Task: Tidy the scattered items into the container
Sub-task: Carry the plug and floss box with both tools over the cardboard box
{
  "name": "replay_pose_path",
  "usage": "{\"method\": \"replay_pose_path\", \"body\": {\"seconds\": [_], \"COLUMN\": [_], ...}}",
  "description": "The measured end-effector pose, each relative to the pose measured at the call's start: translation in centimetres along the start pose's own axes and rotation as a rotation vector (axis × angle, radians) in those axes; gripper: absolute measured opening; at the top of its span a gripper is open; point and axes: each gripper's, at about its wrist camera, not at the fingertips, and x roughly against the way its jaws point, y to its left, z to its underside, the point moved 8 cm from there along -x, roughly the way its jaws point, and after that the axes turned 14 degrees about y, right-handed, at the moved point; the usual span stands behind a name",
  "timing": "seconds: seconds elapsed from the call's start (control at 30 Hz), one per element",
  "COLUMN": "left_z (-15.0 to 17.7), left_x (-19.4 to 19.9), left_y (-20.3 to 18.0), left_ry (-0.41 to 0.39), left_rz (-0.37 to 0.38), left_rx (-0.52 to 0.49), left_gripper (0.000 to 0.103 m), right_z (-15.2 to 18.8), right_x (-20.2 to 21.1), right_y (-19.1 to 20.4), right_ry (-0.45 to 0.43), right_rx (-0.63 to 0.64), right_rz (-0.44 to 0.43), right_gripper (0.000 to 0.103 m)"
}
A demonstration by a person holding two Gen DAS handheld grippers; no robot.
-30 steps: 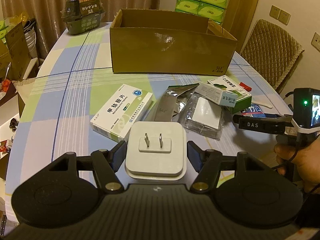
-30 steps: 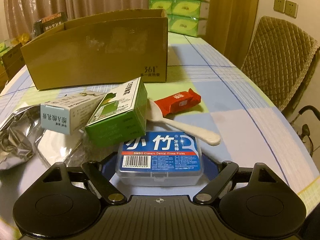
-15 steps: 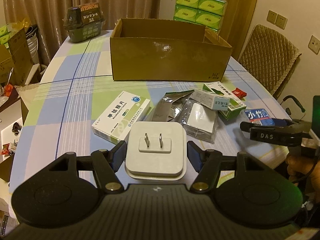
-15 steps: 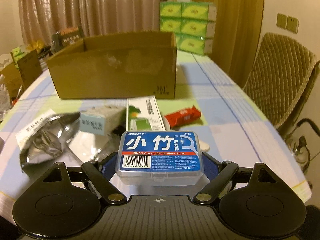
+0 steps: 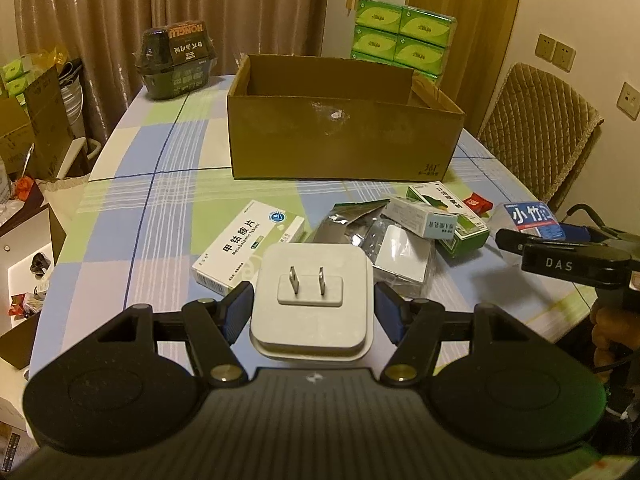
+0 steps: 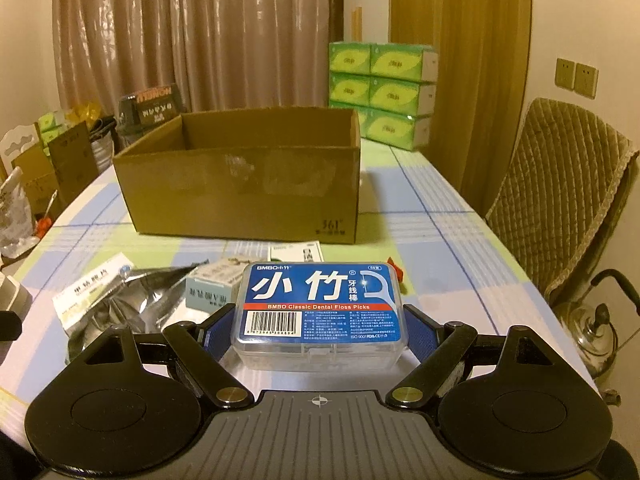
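My left gripper (image 5: 312, 302) is shut on a white plug adapter (image 5: 312, 296), prongs facing up, held over the near part of the table. My right gripper (image 6: 318, 316) is shut on a clear box of dental floss picks (image 6: 320, 308) with a blue label, lifted above the clutter. The open brown cardboard box (image 5: 344, 148) stands farther back on the table (image 5: 120, 216) and looks empty inside (image 6: 264, 132). Between it and the grippers lie a white medicine box (image 5: 248, 244), a silver foil pouch (image 5: 352, 220), a pale blue carton (image 5: 424, 218), a green carton (image 5: 464, 228) and a red packet (image 5: 478, 203).
Green tissue packs (image 5: 404, 40) are stacked behind the cardboard box, and a dark wrapped package (image 5: 176, 60) sits at the table's far left. A padded chair (image 6: 560, 200) and a metal kettle (image 6: 592, 336) stand to the right. Cartons and bags crowd the floor on the left (image 5: 32, 128).
My right gripper has risen with the floss box, off the table and clear of the spoon and cartons. My left gripper with the adapter has barely moved.
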Motion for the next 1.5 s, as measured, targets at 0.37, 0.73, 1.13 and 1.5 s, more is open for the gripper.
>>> {"method": "replay_pose_path", "body": {"seconds": [0.37, 0.73, 1.13, 1.5], "left_z": [-0.8, -4.8, -17.4, -25.9], "left_x": [0.0, -1.0, -2.7, -9.4], "left_y": [-0.3, 0.2, 1.2, 1.1], "left_ry": [-0.008, -0.029, -0.136, -0.142], "left_rz": [0.007, 0.01, -0.001, -0.012], "left_rx": [-0.001, -0.01, -0.019, -0.029], "left_gripper": [0.061, 0.061, 0.061, 0.061], "right_z": [-0.7, -6.9, -18.9, -21.3], "right_x": [0.2, -0.1, -4.3, -11.1], "right_y": [-0.5, -0.5, 1.9, 1.5], "right_ry": [-0.022, -0.108, -0.189, -0.103], "right_rx": [-0.005, 0.024, 0.07, 0.074], "right_rz": [0.0, -0.006, -0.049, -0.061], "right_gripper": [0.083, 0.083, 0.083, 0.083]}}
